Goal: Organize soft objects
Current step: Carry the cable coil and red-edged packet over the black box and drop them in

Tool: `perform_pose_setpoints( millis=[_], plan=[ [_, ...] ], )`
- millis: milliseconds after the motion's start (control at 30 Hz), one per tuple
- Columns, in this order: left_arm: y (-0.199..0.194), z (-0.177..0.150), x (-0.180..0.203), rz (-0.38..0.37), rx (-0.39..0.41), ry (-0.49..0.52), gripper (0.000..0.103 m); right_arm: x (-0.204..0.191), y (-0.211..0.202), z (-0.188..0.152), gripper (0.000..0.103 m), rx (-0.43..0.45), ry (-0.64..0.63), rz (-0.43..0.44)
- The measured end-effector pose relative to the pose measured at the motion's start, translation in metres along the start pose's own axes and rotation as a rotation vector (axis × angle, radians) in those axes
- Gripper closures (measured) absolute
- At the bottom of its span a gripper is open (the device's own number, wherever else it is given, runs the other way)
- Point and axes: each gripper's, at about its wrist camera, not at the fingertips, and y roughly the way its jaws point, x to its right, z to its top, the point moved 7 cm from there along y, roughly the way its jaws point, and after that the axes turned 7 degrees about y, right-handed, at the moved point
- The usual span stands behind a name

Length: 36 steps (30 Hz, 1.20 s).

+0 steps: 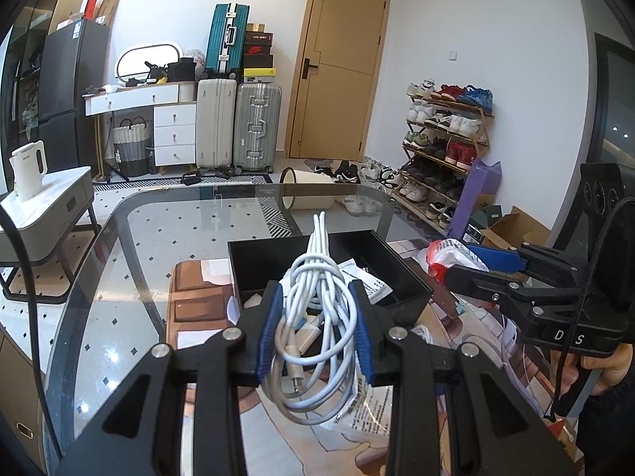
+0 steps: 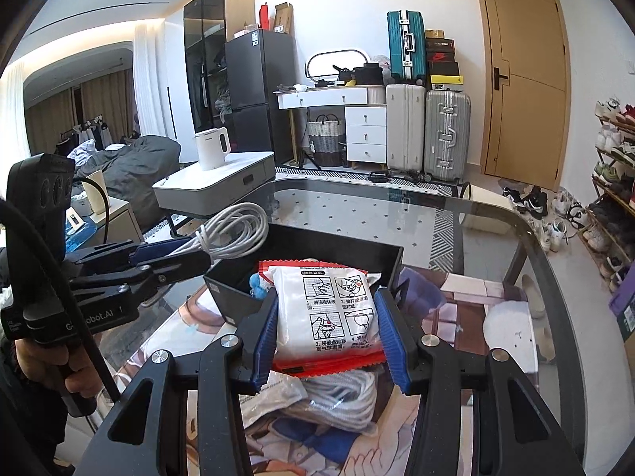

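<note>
Left gripper: held out over the near part of the glass worktop, tilted downward, black arms converging on blue pads. Jaws pinching a white cable bundle, coiled and knotted, its folded end rising above the pads and its loops and plugs hanging below. The bundle is off the worktop, in front of the black box. In the right wrist view the same gripper reaches in from the left, with the bundle at the box's near-left corner; the hand holding it is wrapped round the handle low at the left edge.

Black box: open-topped, on the worktop's middle, holding printed paper and a small blue item.

Right gripper: also tilted downward, to the right of the left gripper. Jaws pinching a red-edged white packet printed with four instruction panels, clamped at both side edges. The packet is lifted, overlapping the box's near wall. Below it on the worktop lies a bagged white rope coil on a printed mat. In the left wrist view this gripper enters from the right, fingers of the holding hand visible under its body.
</note>
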Motion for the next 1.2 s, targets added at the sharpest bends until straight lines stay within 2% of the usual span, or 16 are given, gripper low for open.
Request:
perform_pose_setpoints(
  millis=[533,1100,1200],
  plan=[
    [0.037,0.006,-0.015,0.042,-0.073,-0.018,0.071,0.002,0.038,0.017,0.056,-0.051,-0.037,-0.008],
    [0.068,0.014,-0.007,-0.027,-0.109,0.049,0.071,0.007,0.088,0.014,0.056,-0.148,-0.087,-0.026],
    [0.072,0.014,-0.004,-0.063,-0.113,0.073,0.071,0.007,0.095,0.012,0.056,-0.155,-0.109,-0.032]
  ],
)
